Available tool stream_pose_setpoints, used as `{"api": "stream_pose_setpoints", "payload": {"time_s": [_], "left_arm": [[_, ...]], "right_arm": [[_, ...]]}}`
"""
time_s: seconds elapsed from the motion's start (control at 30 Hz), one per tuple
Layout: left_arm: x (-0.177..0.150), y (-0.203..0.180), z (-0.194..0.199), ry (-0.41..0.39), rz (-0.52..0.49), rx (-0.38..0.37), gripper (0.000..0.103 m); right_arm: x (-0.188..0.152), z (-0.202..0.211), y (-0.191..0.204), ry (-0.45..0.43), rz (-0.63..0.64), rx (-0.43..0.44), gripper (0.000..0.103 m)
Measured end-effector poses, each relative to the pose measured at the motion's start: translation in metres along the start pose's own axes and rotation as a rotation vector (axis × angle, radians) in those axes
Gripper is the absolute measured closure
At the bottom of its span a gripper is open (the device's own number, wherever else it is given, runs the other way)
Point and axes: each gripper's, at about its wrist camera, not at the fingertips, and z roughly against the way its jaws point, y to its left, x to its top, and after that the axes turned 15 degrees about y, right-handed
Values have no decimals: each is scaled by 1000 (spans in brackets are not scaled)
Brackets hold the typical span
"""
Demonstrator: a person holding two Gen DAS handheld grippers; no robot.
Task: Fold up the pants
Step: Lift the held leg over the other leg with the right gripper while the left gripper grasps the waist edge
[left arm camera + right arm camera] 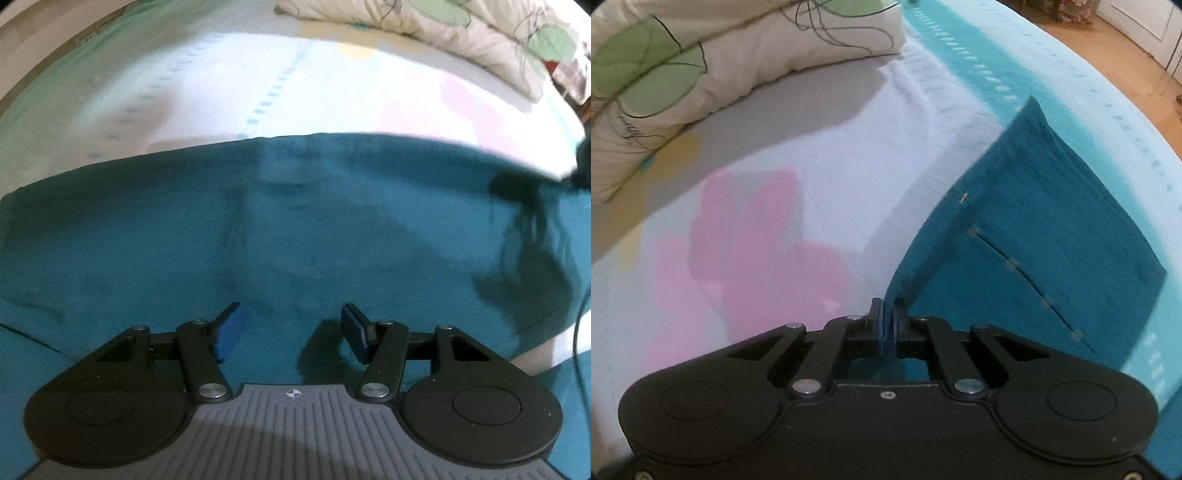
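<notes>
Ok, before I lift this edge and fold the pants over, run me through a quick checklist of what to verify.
1. Right gripper shut on the teal pants: ok, fabric edge is pinched between its pads.
2. Left gripper has a hold: not ok, jaws open above the pants, nothing between them.
3. Cloth flat under the left gripper: ok, only shallow creases.
4. Bedsheet beside the pants free for the fold: ok, in the part in view.
5. Pillow clear of the pants: ok, apart.
6. How many layers the right gripper holds: cannot tell.
</notes>
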Motion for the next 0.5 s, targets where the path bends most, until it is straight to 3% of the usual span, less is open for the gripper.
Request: {"api": "stream_pose_setpoints", "payload": {"time_s": [0.1,0.33,0.5], "left_arm": [[-2,1,12,-40,2,-30,47],[4,9,32,-101,38,-91,46],[31,10,30,-83,102,-135,47]], "right_arm": [[-28,11,-26,1,-18,64,95],[-61,11,-44,-49,-38,148,93],[-81,-3,-54,-112,-84,200,93]]}}
